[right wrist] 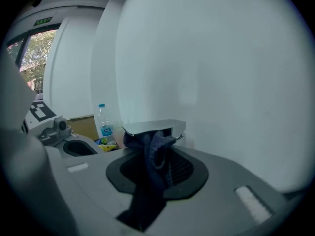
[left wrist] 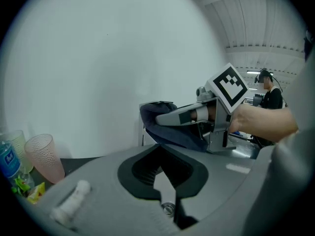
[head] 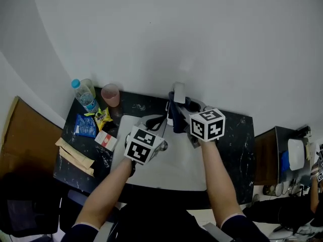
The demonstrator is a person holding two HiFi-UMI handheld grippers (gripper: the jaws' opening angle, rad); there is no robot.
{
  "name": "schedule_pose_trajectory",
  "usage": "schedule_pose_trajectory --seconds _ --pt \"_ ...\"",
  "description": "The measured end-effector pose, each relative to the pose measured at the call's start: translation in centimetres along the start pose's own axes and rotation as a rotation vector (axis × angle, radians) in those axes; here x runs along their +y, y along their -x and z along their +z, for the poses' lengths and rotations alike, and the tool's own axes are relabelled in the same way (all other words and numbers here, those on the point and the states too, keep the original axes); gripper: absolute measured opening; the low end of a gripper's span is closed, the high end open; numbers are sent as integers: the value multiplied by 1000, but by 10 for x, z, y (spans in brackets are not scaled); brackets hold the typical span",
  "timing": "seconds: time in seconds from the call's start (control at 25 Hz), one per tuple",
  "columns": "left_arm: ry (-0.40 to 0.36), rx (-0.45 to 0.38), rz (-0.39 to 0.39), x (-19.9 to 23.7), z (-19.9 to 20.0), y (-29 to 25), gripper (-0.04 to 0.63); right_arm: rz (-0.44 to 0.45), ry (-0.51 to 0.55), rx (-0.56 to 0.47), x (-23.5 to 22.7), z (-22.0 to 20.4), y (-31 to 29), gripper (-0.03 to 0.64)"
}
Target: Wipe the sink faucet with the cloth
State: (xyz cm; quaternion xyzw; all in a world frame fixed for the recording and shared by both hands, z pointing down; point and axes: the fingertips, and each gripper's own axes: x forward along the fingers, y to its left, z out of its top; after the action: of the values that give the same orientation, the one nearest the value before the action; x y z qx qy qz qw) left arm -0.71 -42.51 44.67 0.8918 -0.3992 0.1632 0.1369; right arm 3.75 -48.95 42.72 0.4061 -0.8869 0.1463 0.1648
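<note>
White wall backs black counter (head: 237, 150); sink (head: 176, 173) basin open at centre. Right gripper (right wrist: 156, 156) pinches one cloth (right wrist: 150, 181) at one faucet (right wrist: 153, 127); left gripper (left wrist: 160, 166) jaws pressed together. One bottle (head: 85, 96), one cup (head: 110, 94), upper left.

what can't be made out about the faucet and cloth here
- Faucet below its top: right gripper view, wrapped by the cloth.
- Sink drain: head view, not seen, possibly under the left gripper.
- Packet print: head view, too small.
</note>
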Motion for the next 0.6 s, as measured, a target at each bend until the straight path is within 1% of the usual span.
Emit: schedule_pose_trajectory --seconds 0.16,0.28,0.48,0.6 --pt "11 26 18 3 -7 -3 2 -44 -64 -41 -7 -6 7 89" --pt "16 45 26 5 -12 -5 2 -82 -86 -42 -19 -12 13 91" --pt "15 55 12 3 -14 -8 2 -176 -102 -6 -45 -26 30 89" --pt "15 57 6 2 -14 -7 2 -179 -90 -31 -48 -19 40 89"
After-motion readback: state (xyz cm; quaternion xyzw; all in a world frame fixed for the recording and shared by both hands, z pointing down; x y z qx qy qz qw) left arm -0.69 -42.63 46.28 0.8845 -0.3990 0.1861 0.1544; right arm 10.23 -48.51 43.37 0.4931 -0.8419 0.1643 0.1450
